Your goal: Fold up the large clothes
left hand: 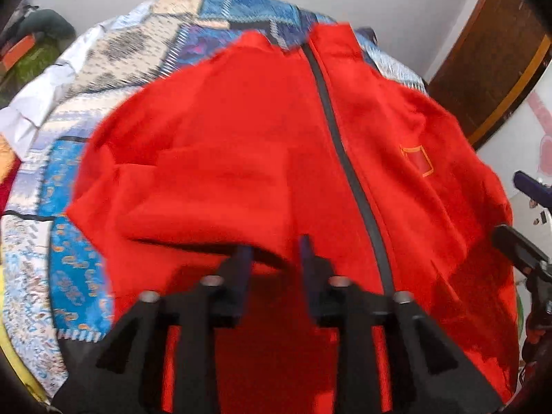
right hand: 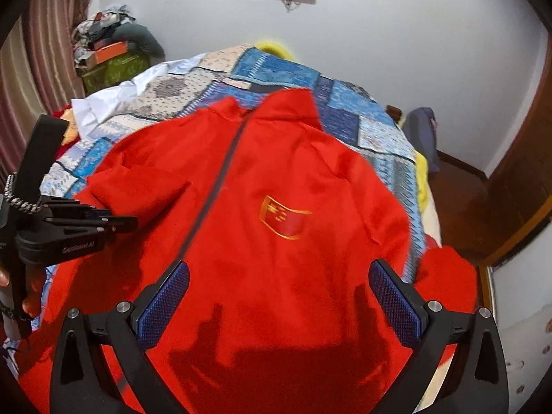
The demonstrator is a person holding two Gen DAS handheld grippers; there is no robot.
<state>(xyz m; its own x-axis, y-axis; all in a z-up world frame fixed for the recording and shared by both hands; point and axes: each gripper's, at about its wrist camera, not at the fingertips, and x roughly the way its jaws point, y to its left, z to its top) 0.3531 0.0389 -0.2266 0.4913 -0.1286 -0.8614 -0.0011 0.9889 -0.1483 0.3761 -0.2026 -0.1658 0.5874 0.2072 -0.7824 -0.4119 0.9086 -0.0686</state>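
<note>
In the left wrist view, the red jacket (left hand: 276, 158) lies front-up on the patchwork bedspread (left hand: 69, 269), its dark zip (left hand: 345, 158) running from the collar at the far end towards the camera; a fold of red cloth, likely a sleeve (left hand: 193, 186), lies across the jacket's left part; the left hand-held gripper (left hand: 276, 252) hangs over the near part of the jacket with its blue-padded fingers partly spread and nothing pinched between them; the picture is blurred, so I cannot tell whether the tips touch the cloth; part of the right hand-held gripper (left hand: 517, 252) shows at the right edge; a brown wooden door (left hand: 490, 55) stands at the upper right.

In the right wrist view, the jacket (right hand: 310, 179) covers the near part of the bed, a flag emblem (right hand: 283, 217) on its chest to the right of the zip (right hand: 217, 186); the right hand-held gripper (right hand: 277, 296) hovers above the lower front, fingers spread wide and empty; the left hand-held gripper (right hand: 120, 222) reaches in from the left edge over the folded sleeve (right hand: 138, 186), held by a hand (right hand: 20, 289); a striped curtain (right hand: 45, 51) hangs at the far left beside a pile of bags and boxes (right hand: 110, 48).
</note>
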